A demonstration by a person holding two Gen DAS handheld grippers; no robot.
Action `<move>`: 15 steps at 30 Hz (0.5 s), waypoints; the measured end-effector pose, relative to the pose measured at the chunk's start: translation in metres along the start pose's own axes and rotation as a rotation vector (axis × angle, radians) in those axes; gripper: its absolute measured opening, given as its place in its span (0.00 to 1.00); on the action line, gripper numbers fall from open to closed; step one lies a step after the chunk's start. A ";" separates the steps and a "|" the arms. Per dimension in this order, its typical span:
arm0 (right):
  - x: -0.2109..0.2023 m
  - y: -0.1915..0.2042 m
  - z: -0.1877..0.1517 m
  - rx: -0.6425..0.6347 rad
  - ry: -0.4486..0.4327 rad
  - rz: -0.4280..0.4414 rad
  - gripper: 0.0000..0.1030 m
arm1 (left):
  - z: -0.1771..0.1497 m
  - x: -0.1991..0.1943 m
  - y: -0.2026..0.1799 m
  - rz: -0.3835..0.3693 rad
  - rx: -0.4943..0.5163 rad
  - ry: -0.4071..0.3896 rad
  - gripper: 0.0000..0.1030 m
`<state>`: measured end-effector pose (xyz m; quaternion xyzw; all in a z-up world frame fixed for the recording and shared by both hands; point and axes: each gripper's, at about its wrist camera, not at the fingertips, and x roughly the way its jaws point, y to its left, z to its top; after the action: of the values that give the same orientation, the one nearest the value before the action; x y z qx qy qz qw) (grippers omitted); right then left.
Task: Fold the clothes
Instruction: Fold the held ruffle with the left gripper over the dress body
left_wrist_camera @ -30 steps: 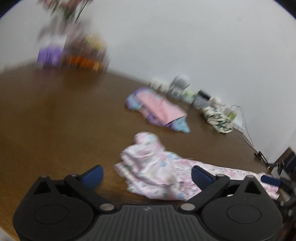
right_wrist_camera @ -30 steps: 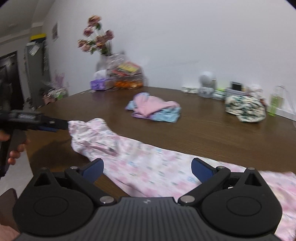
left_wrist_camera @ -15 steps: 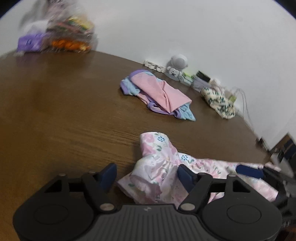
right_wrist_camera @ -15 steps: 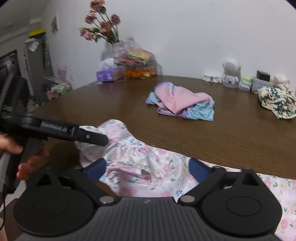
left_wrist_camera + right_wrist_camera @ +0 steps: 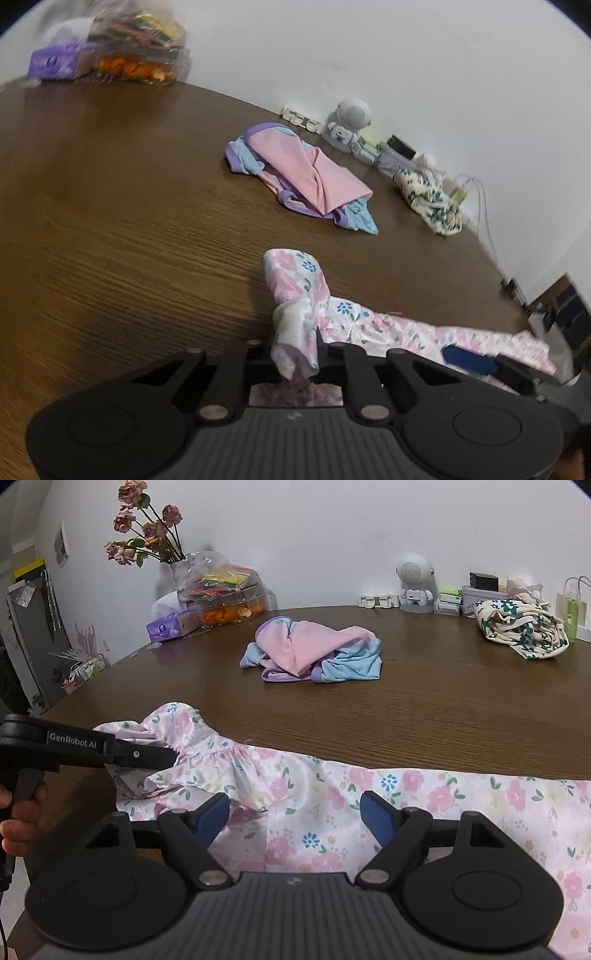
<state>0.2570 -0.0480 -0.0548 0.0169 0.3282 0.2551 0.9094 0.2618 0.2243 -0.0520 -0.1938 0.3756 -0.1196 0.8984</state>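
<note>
A pink floral garment point(image 5: 332, 797) lies spread along the near edge of the brown table point(image 5: 443, 709). My left gripper point(image 5: 295, 350) is shut on its ruffled sleeve end point(image 5: 295, 291), which bunches up between the jaws. In the right wrist view the left gripper point(image 5: 162, 755) shows at the left, pinching that sleeve. My right gripper point(image 5: 295, 818) is open, its blue pads low over the garment's middle with cloth beneath them. It also shows in the left wrist view point(image 5: 469, 360) at the right.
A pink, blue and purple garment point(image 5: 314, 653) lies mid-table. A cream floral bundle point(image 5: 521, 627) sits at the far right. A vase of flowers point(image 5: 155, 539), snack container point(image 5: 221, 594), tissue box point(image 5: 166, 626), robot figure point(image 5: 413, 583) and small boxes line the back.
My left gripper has closed on the sleeve end, which was lying between open jaws before. My right gripper has moved in lower over the garment, jaws narrower.
</note>
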 end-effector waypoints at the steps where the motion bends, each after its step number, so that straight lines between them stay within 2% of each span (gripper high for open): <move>1: 0.000 0.000 0.000 0.000 -0.001 0.003 0.77 | 0.000 -0.001 0.000 -0.001 -0.003 -0.005 0.09; 4: -0.004 -0.003 0.000 0.013 -0.010 0.022 0.78 | 0.001 -0.005 -0.007 0.014 0.025 -0.021 0.07; 7: -0.013 -0.007 0.003 0.018 -0.038 0.030 0.79 | 0.004 -0.012 -0.024 0.044 0.112 -0.047 0.06; 15: -0.039 -0.029 -0.003 0.019 -0.058 -0.007 0.79 | -0.004 -0.029 -0.105 0.231 0.540 -0.144 0.06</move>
<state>0.2429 -0.0920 -0.0403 0.0320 0.3040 0.2480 0.9193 0.2319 0.1393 0.0095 0.0879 0.2851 -0.0982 0.9494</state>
